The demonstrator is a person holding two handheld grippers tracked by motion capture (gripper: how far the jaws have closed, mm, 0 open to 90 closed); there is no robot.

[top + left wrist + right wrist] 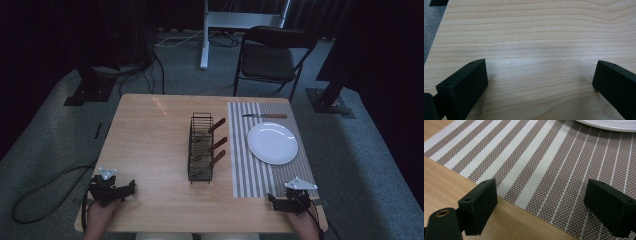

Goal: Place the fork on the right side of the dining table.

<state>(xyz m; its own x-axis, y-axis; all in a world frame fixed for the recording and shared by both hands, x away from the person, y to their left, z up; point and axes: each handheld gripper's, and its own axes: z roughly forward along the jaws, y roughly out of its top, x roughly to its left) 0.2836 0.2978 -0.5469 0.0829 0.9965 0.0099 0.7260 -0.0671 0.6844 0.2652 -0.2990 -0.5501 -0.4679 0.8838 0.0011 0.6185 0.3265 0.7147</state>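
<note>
A black wire rack (201,146) stands mid-table with three wooden-handled utensils (217,144) sticking out of its right side. To its right a striped placemat (250,170) carries a white plate (272,143), and a wooden-handled knife (265,116) lies beyond the plate. My left gripper (127,190) rests at the near left corner, its jaws wide apart over bare wood (539,57). My right gripper (274,201) sits at the near right, open over the placemat's near edge (544,170), with the plate's rim (609,125) farther ahead.
The wooden table (150,140) has bare room on its left half. Behind it stand a black folding chair (270,57), a white stand (205,35) and dark stand bases on grey carpet. A cable (45,190) loops on the floor at left.
</note>
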